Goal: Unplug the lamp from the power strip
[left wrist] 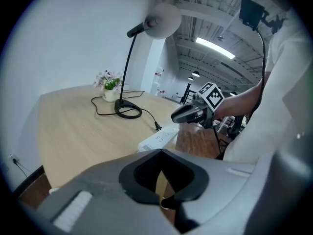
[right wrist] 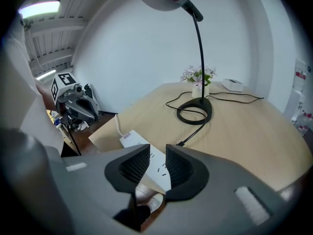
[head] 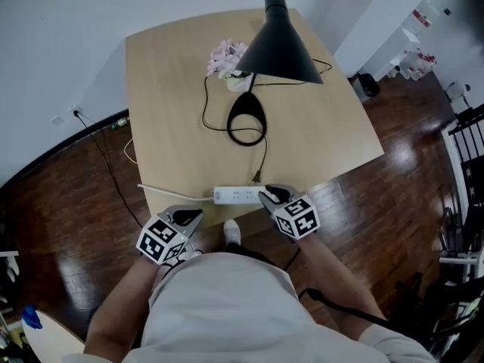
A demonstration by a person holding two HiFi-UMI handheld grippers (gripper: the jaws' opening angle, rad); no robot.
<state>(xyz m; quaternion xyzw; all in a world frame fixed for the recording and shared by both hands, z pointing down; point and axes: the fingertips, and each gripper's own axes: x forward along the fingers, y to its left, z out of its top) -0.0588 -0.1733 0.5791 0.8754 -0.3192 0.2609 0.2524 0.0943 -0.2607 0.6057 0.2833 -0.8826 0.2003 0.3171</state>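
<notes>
Head view: right gripper (head: 271, 196) is hovering at the power strip (head: 236, 195), jaws slightly parted; left gripper (head: 189, 216), closed and empty, is hanging nearby; lamp plug (head: 257, 178) is lying loose alongside.

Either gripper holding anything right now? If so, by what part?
Nothing is held. The left gripper is shut on nothing; the right gripper hovers open over the power strip's end, not gripping it.

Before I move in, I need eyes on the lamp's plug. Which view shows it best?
Left gripper view: the plug shows side-on and unblocked, at the far edge of the power strip. Head view shows it small, from above. Right gripper view catches it just beyond the jaws.
</notes>
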